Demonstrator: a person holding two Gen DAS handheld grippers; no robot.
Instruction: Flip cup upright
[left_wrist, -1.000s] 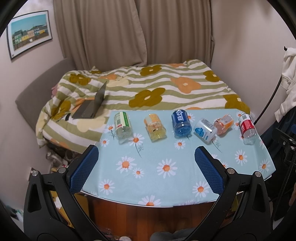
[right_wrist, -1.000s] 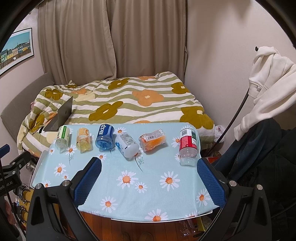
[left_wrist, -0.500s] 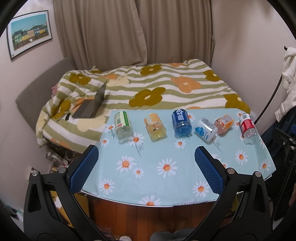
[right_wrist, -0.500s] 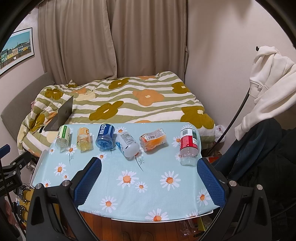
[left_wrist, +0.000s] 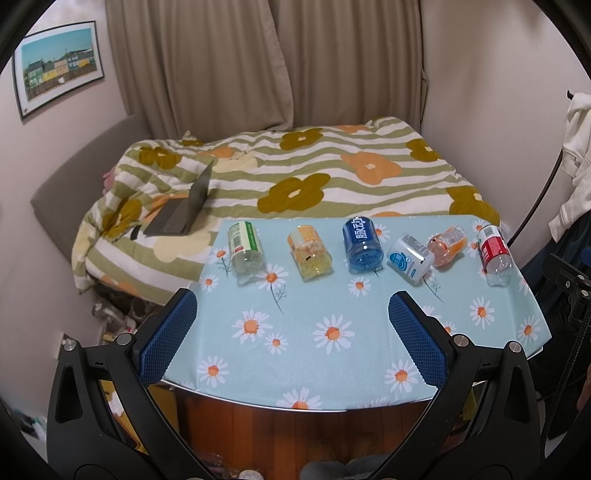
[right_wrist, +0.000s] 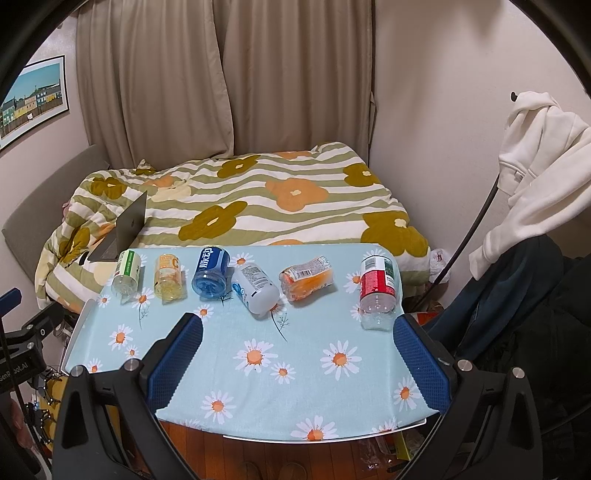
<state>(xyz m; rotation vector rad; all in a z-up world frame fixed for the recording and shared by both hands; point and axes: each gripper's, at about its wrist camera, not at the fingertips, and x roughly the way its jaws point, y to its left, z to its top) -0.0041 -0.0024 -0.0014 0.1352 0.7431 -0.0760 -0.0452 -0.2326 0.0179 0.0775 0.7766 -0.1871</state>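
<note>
Several cut-bottle cups lie on their sides in a row at the far edge of the daisy-print table (left_wrist: 332, 332) (right_wrist: 295, 369): green-label cup (left_wrist: 243, 247) (right_wrist: 126, 273), yellow cup (left_wrist: 308, 251) (right_wrist: 169, 277), blue cup (left_wrist: 362, 242) (right_wrist: 210, 271), white-blue cup (left_wrist: 410, 256) (right_wrist: 255, 284), orange cup (left_wrist: 447, 240) (right_wrist: 306, 277), red-label cup (left_wrist: 495, 253) (right_wrist: 377, 286). My left gripper (left_wrist: 293, 314) hangs open above the table's near edge, well short of the cups. My right gripper (right_wrist: 297, 338) is open too, with nothing between its fingers.
Behind the table a bed with a flowered striped quilt (left_wrist: 314, 177) carries an open laptop (left_wrist: 184, 210). A white hoodie (right_wrist: 535, 177) and dark clothes (right_wrist: 517, 314) hang at the right. The other gripper's black frame (right_wrist: 22, 343) shows at the left edge.
</note>
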